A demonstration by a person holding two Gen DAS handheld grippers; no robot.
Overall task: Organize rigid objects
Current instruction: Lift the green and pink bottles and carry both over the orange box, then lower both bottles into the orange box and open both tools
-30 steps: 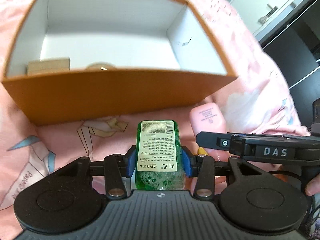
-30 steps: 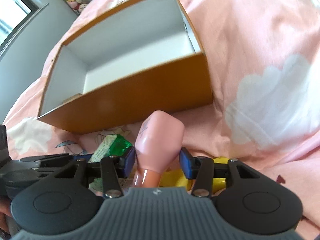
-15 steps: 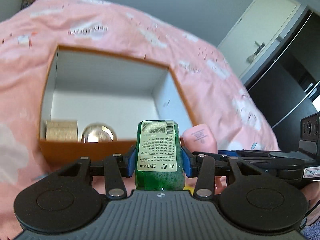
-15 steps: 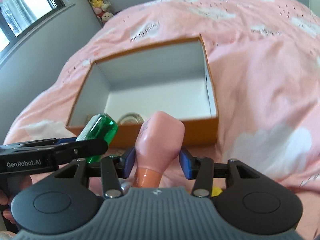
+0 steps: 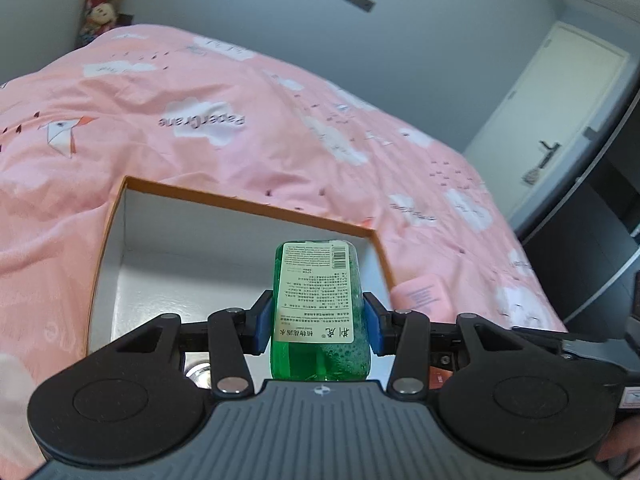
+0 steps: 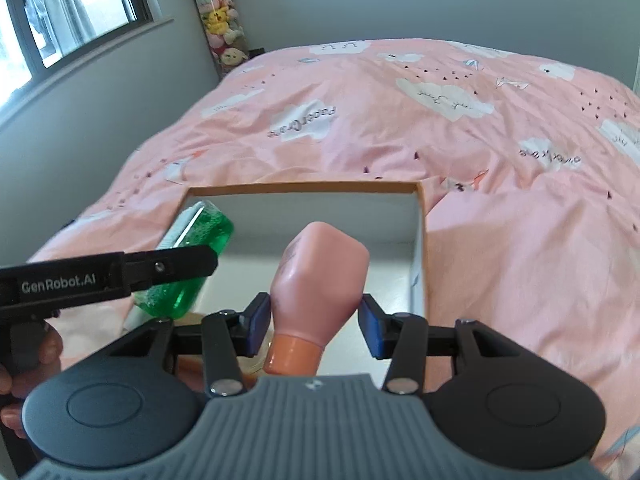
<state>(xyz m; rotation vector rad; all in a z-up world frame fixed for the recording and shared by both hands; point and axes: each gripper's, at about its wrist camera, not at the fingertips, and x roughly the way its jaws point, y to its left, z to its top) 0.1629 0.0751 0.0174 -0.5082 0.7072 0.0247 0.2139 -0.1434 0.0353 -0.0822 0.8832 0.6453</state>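
My left gripper is clamped on the green bottle: both blue pads press its sides, white label facing the camera, foam visible in the liquid. The bottle is held in the air above the orange box, which sits open on the bed, white inside. A shiny round object shows low in the box behind the left finger linkage; I cannot identify it.

My right gripper is clamped on the pink bottle, orange cap toward the camera, body pointing out over the box. In the right wrist view the green bottle hangs to the left of the pink one, near it but apart. A hand grips the left handle.

Plush toys hang in the far corner beside the window.
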